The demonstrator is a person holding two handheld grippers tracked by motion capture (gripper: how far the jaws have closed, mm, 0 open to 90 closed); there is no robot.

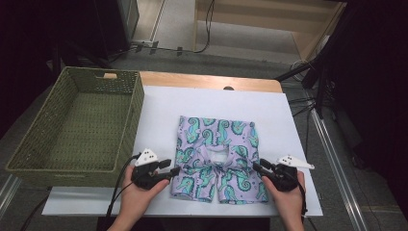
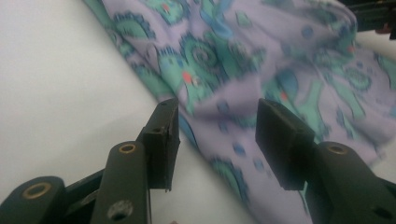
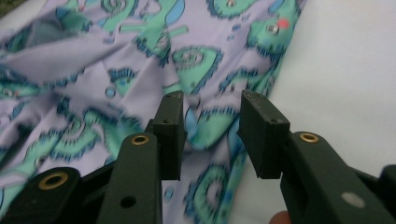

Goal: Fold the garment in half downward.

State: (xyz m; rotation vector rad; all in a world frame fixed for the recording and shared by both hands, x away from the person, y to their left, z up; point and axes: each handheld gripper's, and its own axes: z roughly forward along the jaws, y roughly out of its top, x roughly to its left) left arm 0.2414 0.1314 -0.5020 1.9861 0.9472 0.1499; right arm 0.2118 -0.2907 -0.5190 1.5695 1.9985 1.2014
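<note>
On table, high view: folded shorts [image 1: 217,159] lie on white sheet [image 1: 159,110], basket [image 1: 77,125] just left. Left gripper [image 1: 174,170] and right gripper [image 1: 256,167] flank lower edges.

Left gripper view: fingers [image 2: 163,140] spread, cloth edge between, unpinched. Risk: closing on top layer only, fold slipping open.

Right gripper view: fingers [image 3: 170,135] spread over hem, nothing pinched. Risk: uneven lift, shorts bunching or dragging sheet.

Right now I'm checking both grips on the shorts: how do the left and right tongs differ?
The left tongs sit at the left edge of the shorts, by the basket; the right tongs sit at the right edge. In the gripper views the left tongs' jaws stand wider apart than the right's. Both are open, pointing inward, with fabric between the jaws.
</note>
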